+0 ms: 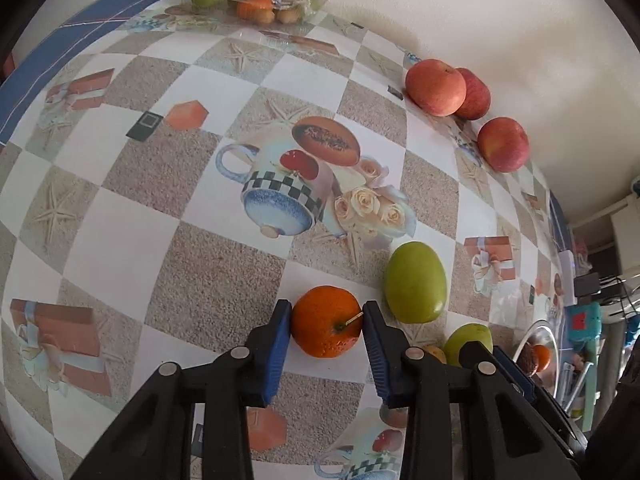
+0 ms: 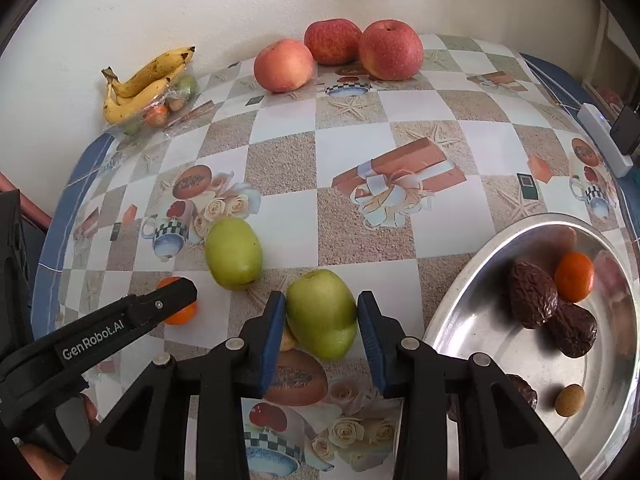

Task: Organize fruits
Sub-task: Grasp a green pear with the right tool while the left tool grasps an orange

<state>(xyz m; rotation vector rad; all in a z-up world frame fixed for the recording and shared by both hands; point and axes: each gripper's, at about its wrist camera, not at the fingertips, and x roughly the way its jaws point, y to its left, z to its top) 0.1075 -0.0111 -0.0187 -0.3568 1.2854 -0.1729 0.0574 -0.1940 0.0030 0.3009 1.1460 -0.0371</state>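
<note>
On the far left corner: bananas (image 2: pixel 146 80) lie on top of a clear plastic tray (image 2: pixel 176 98) of small fruit, close to the wall; the tray sits at the edge of the patterned tablecloth (image 2: pixel 352 136)
Left gripper (image 1: pixel 326 322): its blue pads stand on either side of a small orange (image 1: pixel 326 322) with a short stem; the left pad meets the peel and the right one sits at the stem end, so the jaws are closed around the fruit, which rests on a white square of the cloth; in the right wrist view the black arm of this tool covers most of the orange
Lone green fruit (image 2: pixel 233 253): an oval green piece lies free on the cloth, just beyond and between the two tools; nothing touches it
Right gripper (image 2: pixel 321 314): its fingers bracket a second green fruit (image 2: pixel 321 314) that sits on the table; the pads lie against its sides, the jaws narrowed to its width; a small yellowish fruit (image 2: pixel 287 342) peeks out beside the left pad, too hidden to name
Back row: three red apples (image 2: pixel 340 50) stand along the wall, the two on the right touching, the paler one slightly apart
Metal plate (image 2: pixel 472 332): at the right edge of the table, it holds two dark wrinkled fruits (image 2: pixel 550 310) touching each other, a small mandarin (image 2: pixel 574 277) behind them, and a small brown round fruit (image 2: pixel 570 400) near the front rim
</note>
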